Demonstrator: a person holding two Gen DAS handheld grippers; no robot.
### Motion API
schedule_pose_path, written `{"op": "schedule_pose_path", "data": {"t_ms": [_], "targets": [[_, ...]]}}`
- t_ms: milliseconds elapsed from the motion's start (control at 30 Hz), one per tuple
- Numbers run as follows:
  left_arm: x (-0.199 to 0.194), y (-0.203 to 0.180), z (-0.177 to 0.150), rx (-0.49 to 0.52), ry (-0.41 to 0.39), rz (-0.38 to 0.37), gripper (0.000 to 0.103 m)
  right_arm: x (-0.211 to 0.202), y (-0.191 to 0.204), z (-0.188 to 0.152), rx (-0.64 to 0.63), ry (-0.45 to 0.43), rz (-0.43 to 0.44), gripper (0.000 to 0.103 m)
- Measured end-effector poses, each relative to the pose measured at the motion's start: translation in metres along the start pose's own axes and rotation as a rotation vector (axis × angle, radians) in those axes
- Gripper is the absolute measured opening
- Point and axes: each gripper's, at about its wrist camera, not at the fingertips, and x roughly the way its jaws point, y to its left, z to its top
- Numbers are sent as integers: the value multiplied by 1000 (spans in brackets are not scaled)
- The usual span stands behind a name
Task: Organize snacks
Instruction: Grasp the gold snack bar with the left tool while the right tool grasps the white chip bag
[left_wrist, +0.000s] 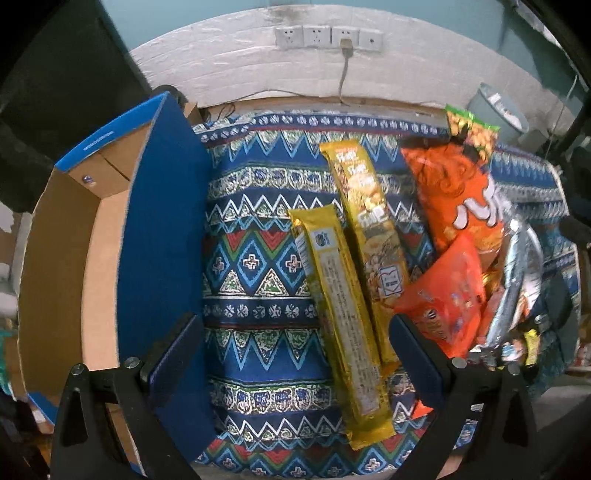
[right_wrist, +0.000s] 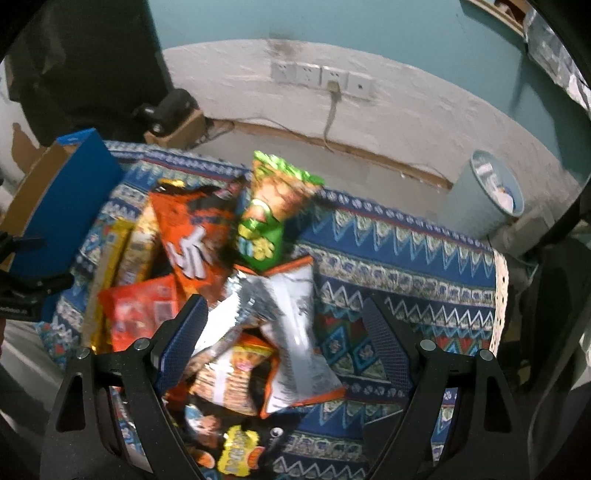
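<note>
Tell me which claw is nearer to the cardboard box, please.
Left. The left claw hangs open with one finger right against the cardboard box wall; the right claw hangs open over the snack pile, farther away.

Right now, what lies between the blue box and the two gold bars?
Only bare patterned cloth separates the blue box from the gold bars, shown clearly in the left wrist view.

A: What colours does the cloth (left_wrist: 258, 229) have?
B: Blue, with white zigzags and red and green diamonds.
A: And the box (left_wrist: 162, 236)?
B: Blue outside, plain brown inside.
A: The snacks?
B: Two gold bars (left_wrist: 343, 314), an orange bag (left_wrist: 450, 192), a silver bag (right_wrist: 280, 314), a green one (right_wrist: 266, 221).
</note>
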Motion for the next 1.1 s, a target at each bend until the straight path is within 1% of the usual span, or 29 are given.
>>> {"op": "schedule_pose_path", "data": {"t_ms": [233, 367, 500, 600, 733, 800, 867, 933, 1000, 1067, 1100], "targets": [[20, -8, 1, 2, 43, 24, 102, 15, -6, -10, 3, 41, 3, 85], [37, -16, 3, 17, 67, 52, 102, 26, -14, -16, 14, 69, 0, 85], [51, -20, 4, 38, 70, 89, 102, 40, -24, -23, 19, 102, -8, 85], [53, -19, 5, 32, 55, 69, 102, 50, -31, -26, 34, 124, -2, 84], [55, -15, 7, 42, 47, 65, 102, 62, -40, -27, 53, 152, 15, 80], [58, -9, 8, 25, 41, 47, 97, 67, -42, -29, 57, 160, 18, 78], [60, -4, 8, 11, 38, 27, 96, 71, -43, -30, 56, 169, 16, 76], [60, -1, 7, 8, 31, -4, 91, 74, -43, -30, 58, 178, 20, 73], [59, 1, 7, 11, 39, -22, 78, 77, -43, -32, 62, 191, 22, 70], [58, 4, 3, 10, 48, -33, 75, 77, -45, -32, 76, 195, 38, 67], [58, 4, 2, 12, 49, -37, 75, 78, -45, -31, 80, 196, 44, 66]]}}
